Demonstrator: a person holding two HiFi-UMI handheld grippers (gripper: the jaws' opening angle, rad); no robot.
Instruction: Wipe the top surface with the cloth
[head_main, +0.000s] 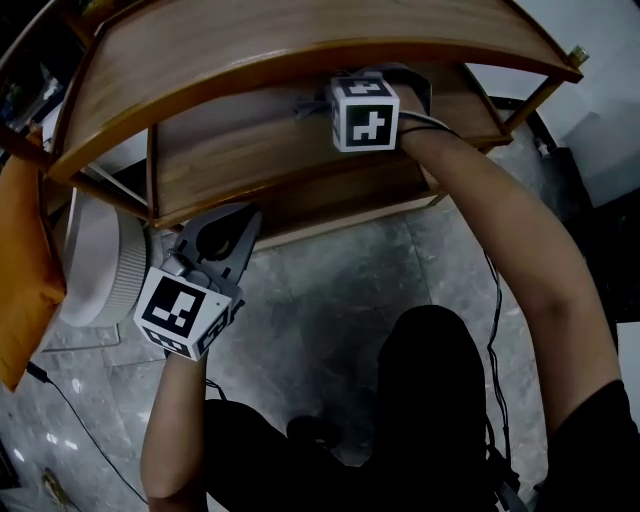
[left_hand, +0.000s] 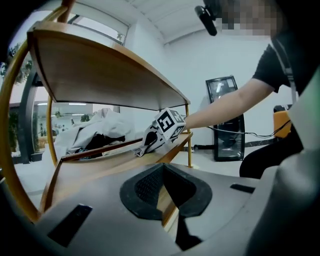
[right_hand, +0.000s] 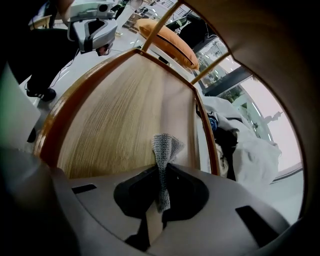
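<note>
The right gripper (right_hand: 161, 172) has its jaws pinched on a small grey cloth of coarse woven texture (right_hand: 164, 150). The cloth's crumpled free end sticks out beyond the jaws over the pale wooden shelf board (right_hand: 115, 120), beneath the unit's curved wooden top (head_main: 300, 40). The left gripper (left_hand: 164, 192) is at the shelf's front edge, jaws drawn together on nothing.

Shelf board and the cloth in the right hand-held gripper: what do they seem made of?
Shelf board: wood or wood veneer, satin finish; straight pale grain, darker rounded rim. Cloth, pinched in the right hand-held gripper: grey woven or knitted fabric, matte; fine mesh texture, limp folds.
</note>
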